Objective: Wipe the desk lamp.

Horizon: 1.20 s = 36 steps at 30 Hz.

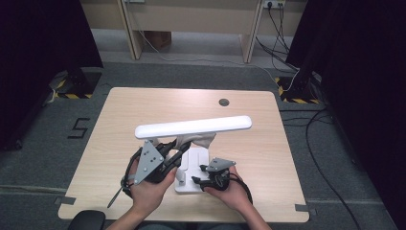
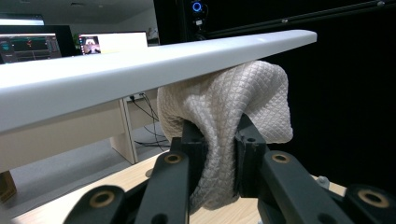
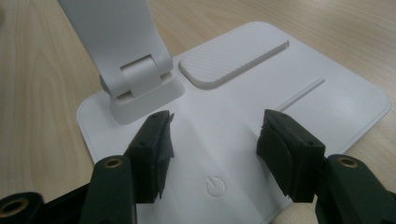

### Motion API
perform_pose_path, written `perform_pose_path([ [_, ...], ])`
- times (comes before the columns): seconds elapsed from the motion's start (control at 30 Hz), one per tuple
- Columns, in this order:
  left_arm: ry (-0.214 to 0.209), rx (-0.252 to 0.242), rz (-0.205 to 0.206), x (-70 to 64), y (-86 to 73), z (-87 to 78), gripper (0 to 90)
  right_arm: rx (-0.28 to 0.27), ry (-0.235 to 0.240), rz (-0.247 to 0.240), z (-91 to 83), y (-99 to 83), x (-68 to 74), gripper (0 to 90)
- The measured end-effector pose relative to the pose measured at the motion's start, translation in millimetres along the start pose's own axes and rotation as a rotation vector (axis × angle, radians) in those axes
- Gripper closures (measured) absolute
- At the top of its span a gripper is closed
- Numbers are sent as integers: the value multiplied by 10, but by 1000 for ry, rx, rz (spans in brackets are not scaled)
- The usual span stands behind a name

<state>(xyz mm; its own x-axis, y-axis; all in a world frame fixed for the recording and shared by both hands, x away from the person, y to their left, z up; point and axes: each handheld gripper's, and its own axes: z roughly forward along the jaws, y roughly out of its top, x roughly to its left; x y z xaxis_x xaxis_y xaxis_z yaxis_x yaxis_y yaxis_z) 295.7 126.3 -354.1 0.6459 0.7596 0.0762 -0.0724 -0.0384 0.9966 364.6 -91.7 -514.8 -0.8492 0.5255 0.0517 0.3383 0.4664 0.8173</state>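
Note:
A white desk lamp stands on the table near its front edge, its long head bar (image 1: 193, 127) level above its flat base (image 1: 191, 184). A cream quilted cloth (image 1: 201, 140) is pressed up against the underside of the bar (image 2: 140, 70). My left gripper (image 1: 179, 152) is shut on that cloth (image 2: 224, 116), which bunches between its jaws (image 2: 219, 149). My right gripper (image 1: 197, 174) is open, its jaws low over the base (image 3: 299, 88) to either side of a power symbol (image 3: 215, 186). The lamp's hinged arm (image 3: 140, 79) rises just beyond the right gripper (image 3: 215, 135).
The light wooden table (image 1: 119, 124) has a round cable hole (image 1: 223, 102) near its far edge. Dark curtains flank both sides, and cables (image 1: 316, 158) run over the floor at the right. Monitors (image 2: 42, 44) glow far off in the left gripper view.

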Motion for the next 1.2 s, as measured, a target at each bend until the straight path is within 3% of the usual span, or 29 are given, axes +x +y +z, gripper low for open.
perform_pose_path([
  [0.3, 32, -2, -17, 61, -14, -110, 777, 0, 0, -1, 0, 0, 0, 438],
  [0.97, 60, -3, -16, 167, -26, -308, 777, 0, 3, 0, -1, -1, -2, 438],
  [1.2, 67, 3, -35, 159, -31, -361, 777, -1, 2, 0, 0, -1, -4, 439],
])
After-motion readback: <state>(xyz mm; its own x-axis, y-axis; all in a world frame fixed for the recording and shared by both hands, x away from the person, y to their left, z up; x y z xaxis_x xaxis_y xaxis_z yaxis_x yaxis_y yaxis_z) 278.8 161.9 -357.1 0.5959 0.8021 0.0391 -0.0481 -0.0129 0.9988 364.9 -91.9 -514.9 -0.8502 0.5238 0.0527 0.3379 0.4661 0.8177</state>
